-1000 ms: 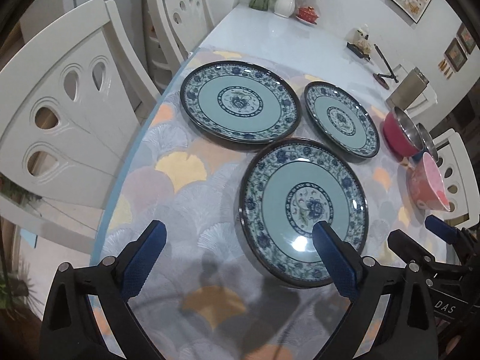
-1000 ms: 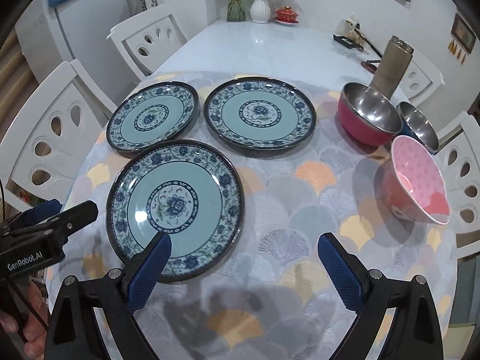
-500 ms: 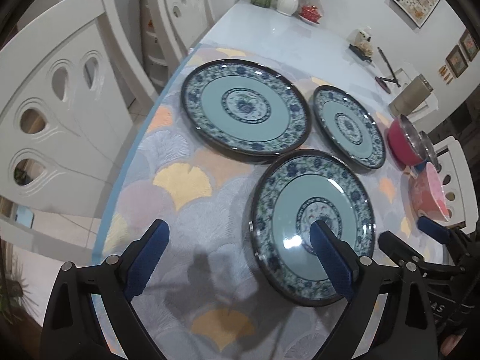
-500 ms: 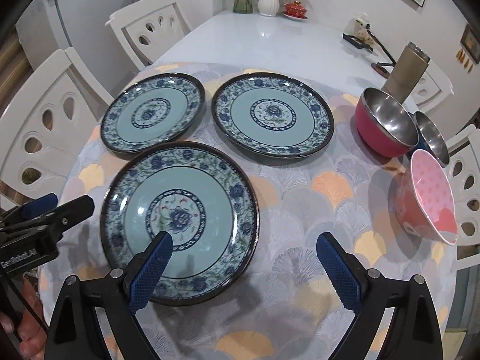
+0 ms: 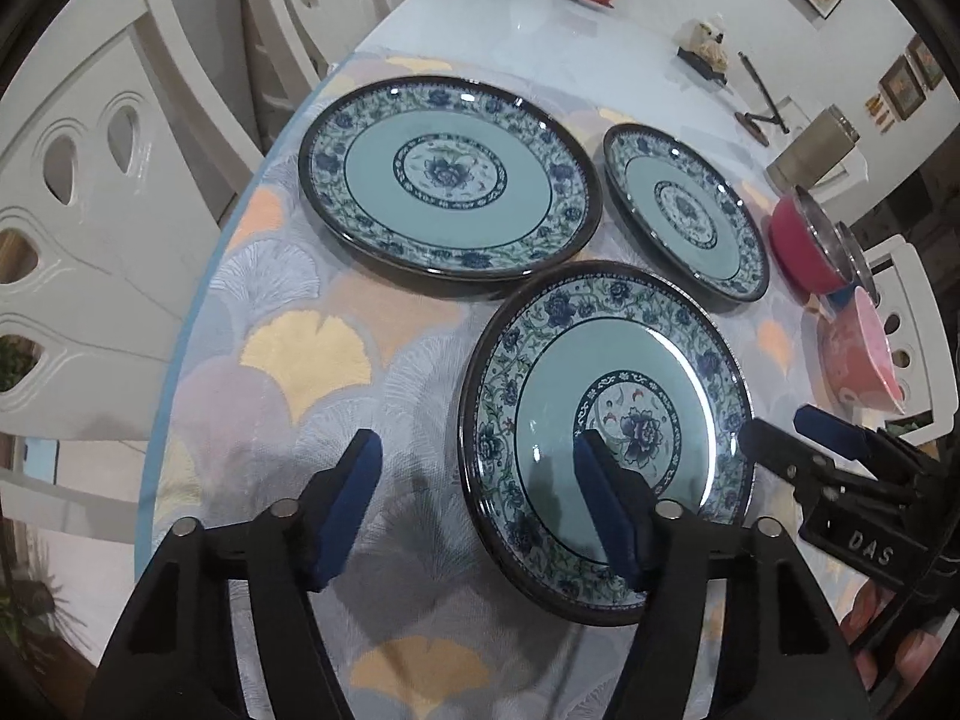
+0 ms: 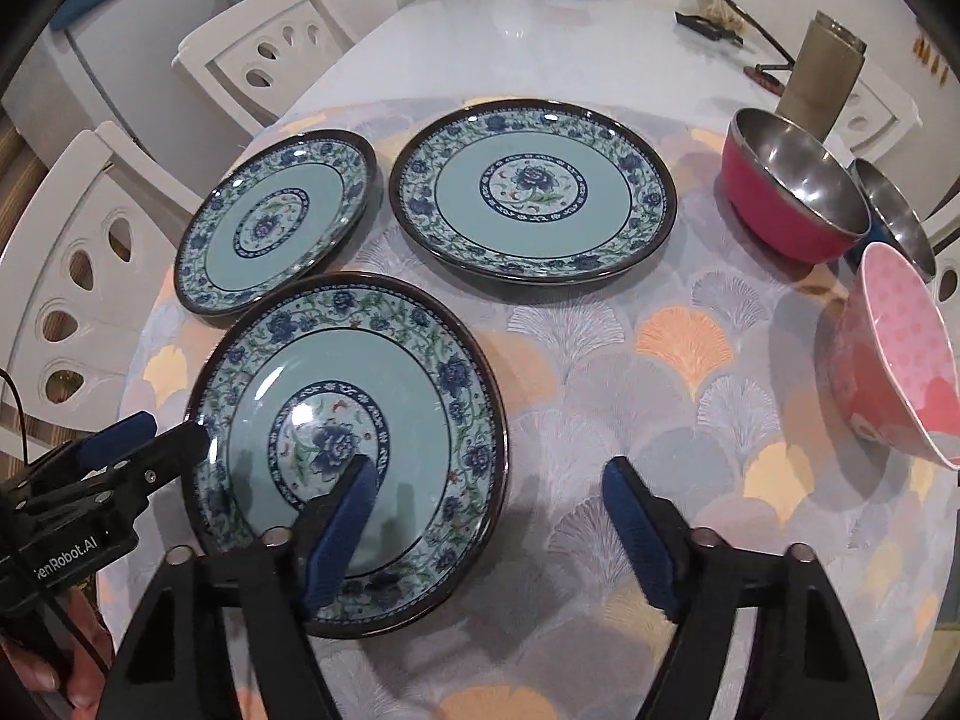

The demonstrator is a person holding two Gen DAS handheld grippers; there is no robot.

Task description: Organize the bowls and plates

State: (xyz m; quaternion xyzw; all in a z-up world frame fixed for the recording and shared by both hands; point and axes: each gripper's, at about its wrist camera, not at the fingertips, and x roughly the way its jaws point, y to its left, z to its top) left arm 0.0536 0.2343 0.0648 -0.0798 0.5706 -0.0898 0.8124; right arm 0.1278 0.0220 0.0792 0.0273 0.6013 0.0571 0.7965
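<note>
1. While both claws have sunk toward the worktop [image 6: 600,36], each straddles an opposite edge of the nearest plate [image 5: 606,438]; two more plates lie beyond it.
2. Left claw [image 5: 474,498]: jaws have just been closing, the plate's rim between them, not yet pinched.
3. Right claw [image 6: 486,516]: likewise narrowed, ungripped.
4. Bowls, red [image 6: 792,198] and pink [image 6: 894,354], sit off to the right claw's right. Lifting this plate for stacking looks next.
</note>
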